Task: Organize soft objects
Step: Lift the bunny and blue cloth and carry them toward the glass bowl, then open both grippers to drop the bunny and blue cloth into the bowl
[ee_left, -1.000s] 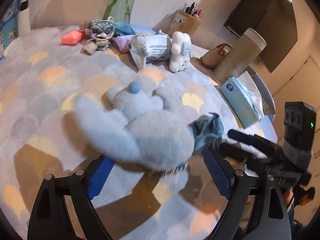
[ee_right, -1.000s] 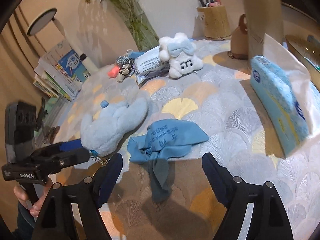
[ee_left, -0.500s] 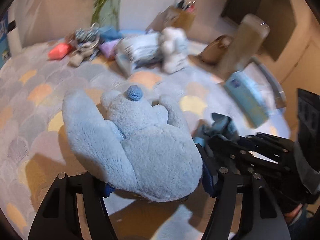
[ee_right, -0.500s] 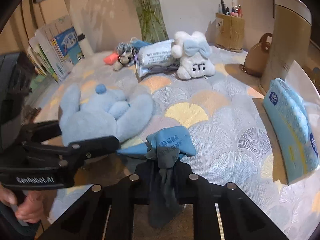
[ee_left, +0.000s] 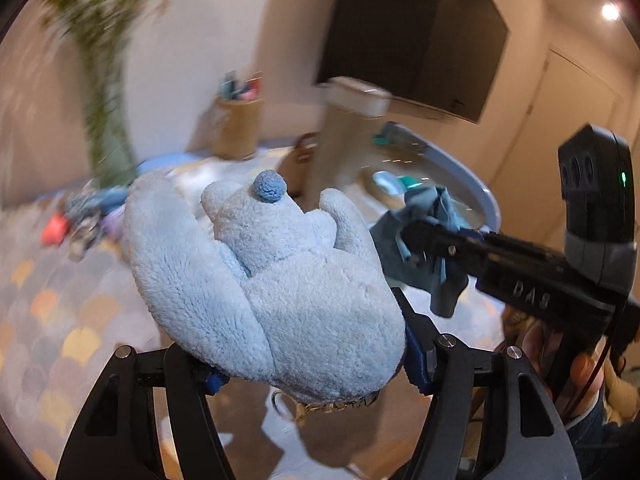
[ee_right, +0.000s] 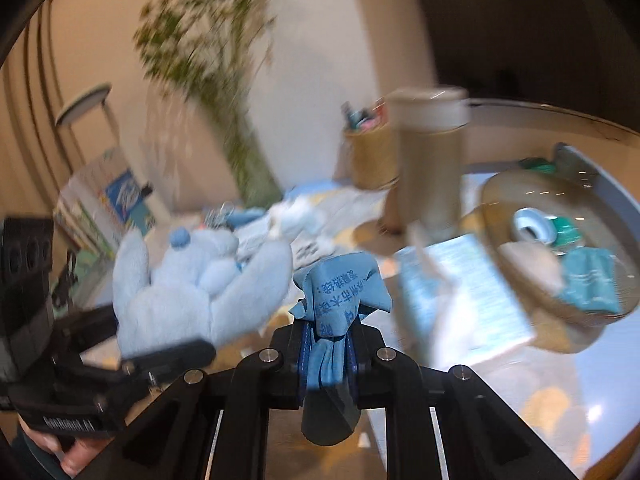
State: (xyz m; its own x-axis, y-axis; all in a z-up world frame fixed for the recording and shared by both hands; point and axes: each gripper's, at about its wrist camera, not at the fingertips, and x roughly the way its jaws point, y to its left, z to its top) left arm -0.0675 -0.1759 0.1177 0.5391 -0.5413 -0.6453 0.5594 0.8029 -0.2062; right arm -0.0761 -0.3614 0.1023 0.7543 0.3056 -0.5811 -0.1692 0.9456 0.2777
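Observation:
My left gripper (ee_left: pixel 316 368) is shut on a light blue plush toy (ee_left: pixel 272 280) with a darker blue pompom, and holds it above the patterned tablecloth (ee_left: pixel 48 320). The right wrist view shows the same plush toy (ee_right: pixel 192 288) at the left, with the left gripper (ee_right: pixel 140 336) clamped around its lower end. My right gripper (ee_right: pixel 328 344) is shut on a bunched blue cloth (ee_right: pixel 340 288) with printed characters; the cloth sticks up past the fingertips and hangs down between them. From the left wrist view, that blue cloth (ee_left: pixel 436 208) hangs at the right gripper (ee_left: pixel 408 236), just right of the plush.
A blue tissue pack (ee_right: pixel 460 292) lies right of the cloth. Behind it stand a tall beige canister (ee_right: pixel 430 160) and a pen holder (ee_right: pixel 368 156). A round tray (ee_right: pixel 600 184) with small items sits at the right. A blurred white plush (ee_right: pixel 296 224), a small clutter pile (ee_left: pixel 80 216) and a plant vase (ee_right: pixel 248 168) line the back.
Both grippers closed, the left on the plush and the right on the blue cloth. Both then rose off the table with their loads, and the views tilted up.

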